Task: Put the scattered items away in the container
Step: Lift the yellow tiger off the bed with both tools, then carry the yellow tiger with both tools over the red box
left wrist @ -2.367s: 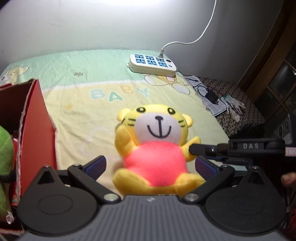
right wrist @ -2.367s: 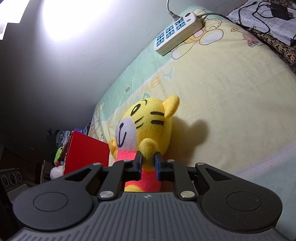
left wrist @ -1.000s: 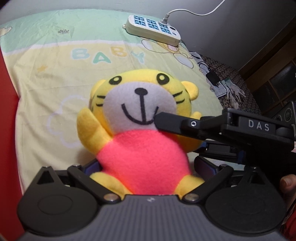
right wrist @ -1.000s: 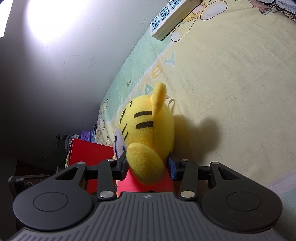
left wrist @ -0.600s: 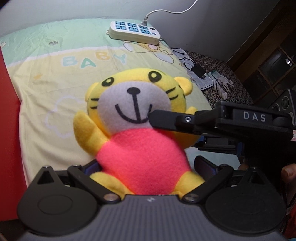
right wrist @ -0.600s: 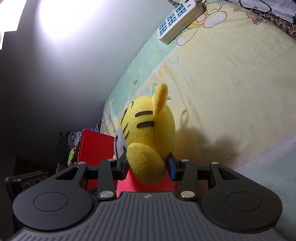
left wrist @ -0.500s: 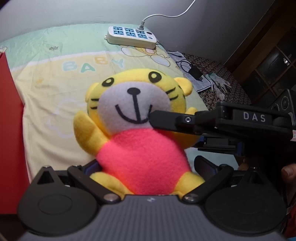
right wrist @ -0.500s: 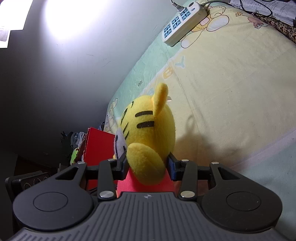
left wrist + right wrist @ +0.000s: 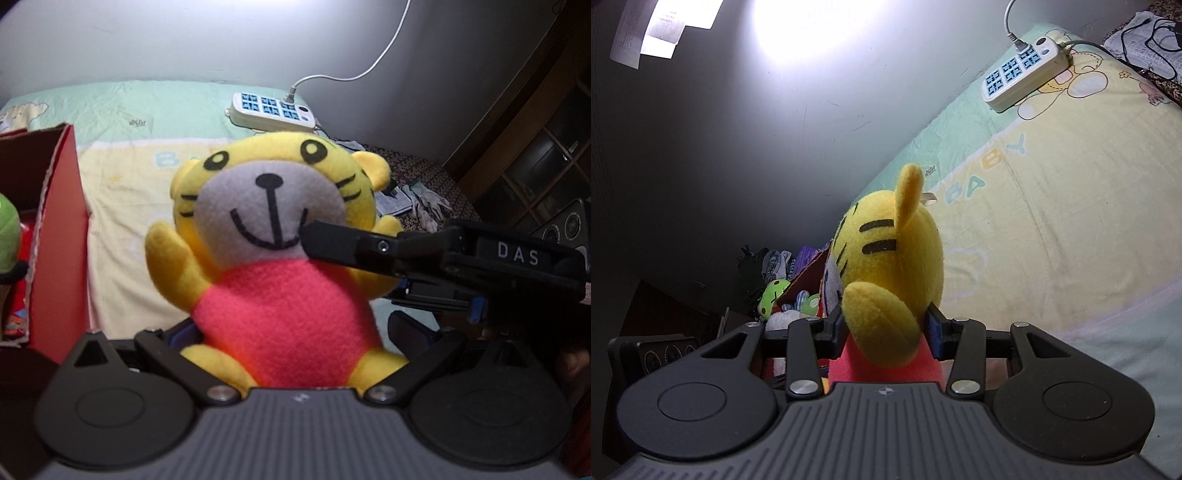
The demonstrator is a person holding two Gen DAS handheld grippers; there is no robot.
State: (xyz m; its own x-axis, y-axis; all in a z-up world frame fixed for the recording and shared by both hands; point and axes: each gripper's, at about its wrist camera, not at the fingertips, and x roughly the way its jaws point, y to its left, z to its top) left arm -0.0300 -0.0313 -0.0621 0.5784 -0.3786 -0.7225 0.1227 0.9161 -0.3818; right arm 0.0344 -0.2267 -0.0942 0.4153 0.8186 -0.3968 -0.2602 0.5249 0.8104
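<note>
The red box (image 9: 55, 236) stands open to the left gripper's (image 9: 291, 332) left. The tiger plush (image 9: 280, 251) sits upright between its spread fingers, face toward it. The right gripper (image 9: 886, 328) pinches the plush's arm from the side.

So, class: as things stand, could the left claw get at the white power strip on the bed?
Probably not directly: the tiger plush sits between the left claw's fingers and blocks the way to the power strip, which lies well beyond it.
</note>
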